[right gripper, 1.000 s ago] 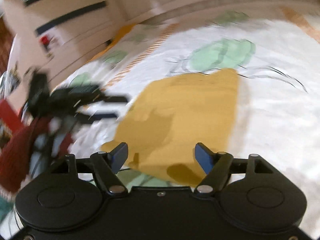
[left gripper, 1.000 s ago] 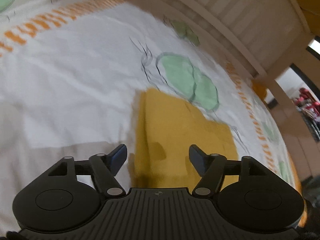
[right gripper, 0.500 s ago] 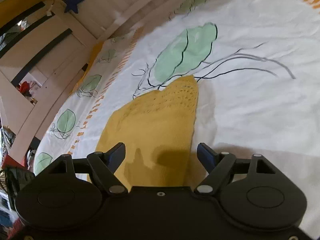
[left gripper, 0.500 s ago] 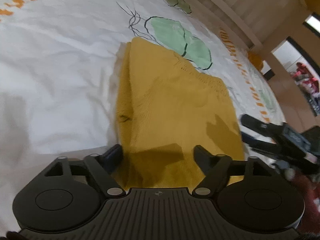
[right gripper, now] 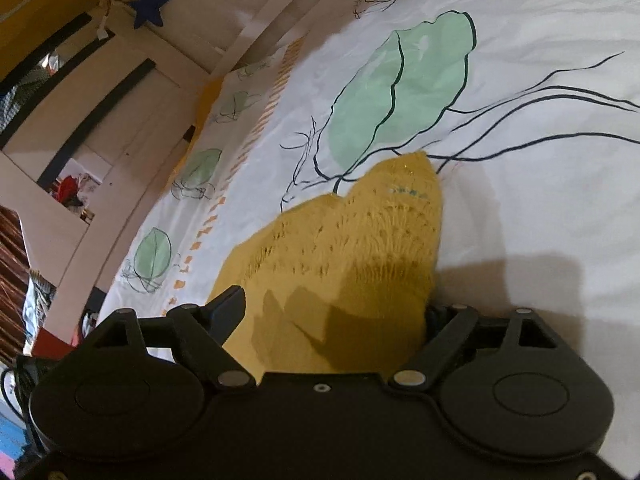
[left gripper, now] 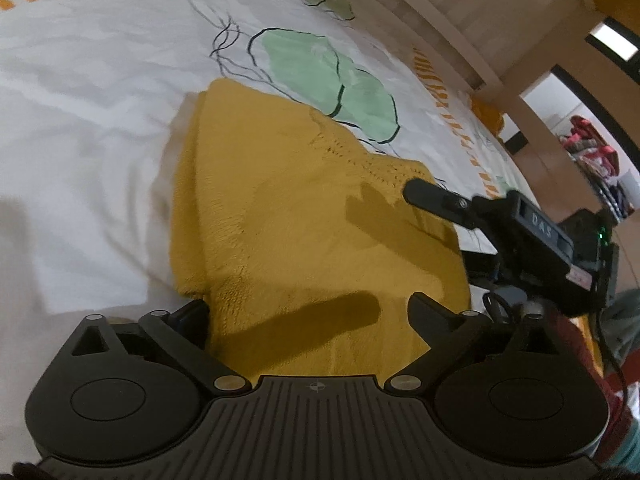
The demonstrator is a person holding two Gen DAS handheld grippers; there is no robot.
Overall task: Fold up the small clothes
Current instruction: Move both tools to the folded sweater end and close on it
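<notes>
From the left wrist camera, the left gripper (left gripper: 308, 312) sits low over a mustard-yellow knitted garment (left gripper: 304, 216) that lies folded on a white bedsheet (left gripper: 88, 92). Its jaws stand wide apart with nothing clamped between them: the left fingertip rests beside the garment's near left edge, partly tucked behind the fabric, and the right fingertip lies over the garment's near right part. The garment's left side shows a doubled, layered edge, and a band of openwork knit runs across its far right corner. The sheet carries a green leaf print (left gripper: 332, 80) with dark outlines just beyond the garment, and orange dashes along its border. The right gripper (left gripper: 424, 196) reaches in from the right, one black finger lying over the garment's far right corner; from this view it cannot be told how its jaws stand. A pale wooden bed frame (left gripper: 460, 12) curves behind the sheet.

From the right wrist camera, the right gripper (right gripper: 336, 308) is pressed close to the garment (right gripper: 360, 248), which fills the space between the fingers and rises to a point ahead. The jaws are spread wide, not closed on the cloth; the left fingertip lies over the fabric's left edge, while the right fingertip is hidden behind the fabric. The leaf print (right gripper: 404, 84) lies on the bedsheet (right gripper: 540, 200) past the garment's tip. A dark blue star (right gripper: 150, 4) hangs on the pale wooden furniture at upper left
</notes>
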